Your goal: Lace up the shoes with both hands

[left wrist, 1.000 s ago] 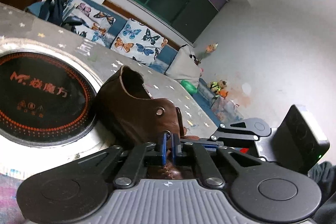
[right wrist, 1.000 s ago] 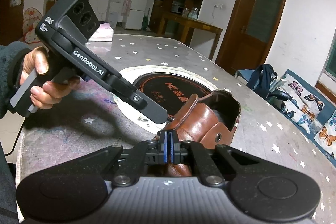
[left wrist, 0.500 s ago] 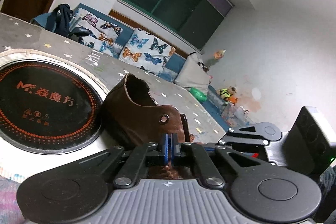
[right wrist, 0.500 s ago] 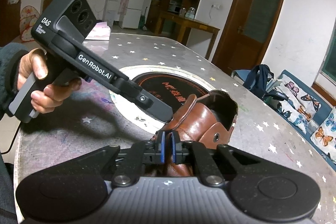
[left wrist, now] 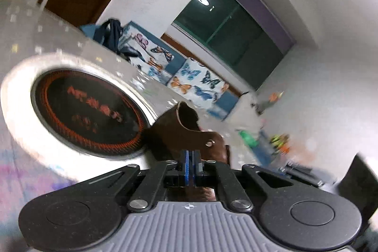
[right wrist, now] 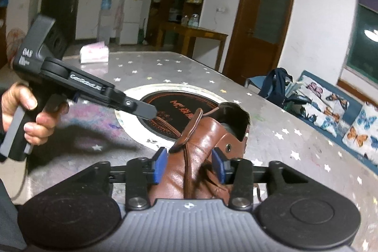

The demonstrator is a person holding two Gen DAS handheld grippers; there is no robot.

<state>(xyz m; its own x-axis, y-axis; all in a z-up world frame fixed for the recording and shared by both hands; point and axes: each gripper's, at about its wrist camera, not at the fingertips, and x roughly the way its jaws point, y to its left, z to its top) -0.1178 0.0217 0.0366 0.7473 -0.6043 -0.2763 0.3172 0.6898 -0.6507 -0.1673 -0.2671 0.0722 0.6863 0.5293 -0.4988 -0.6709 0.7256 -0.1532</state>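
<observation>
Straddling the brown shoe [right wrist: 208,141], right tongs [right wrist: 189,163] gape.

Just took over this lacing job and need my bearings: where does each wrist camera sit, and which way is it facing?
Left wrist: on the left gripper, fingers closed, facing the sofa and window; no hand shows.
Right wrist: on the right gripper, fingers open around the brown shoe, facing the doors and shelves; the left hand holding the other gripper shows.
Shared: brown shoe, round cooktop, starred table.
</observation>
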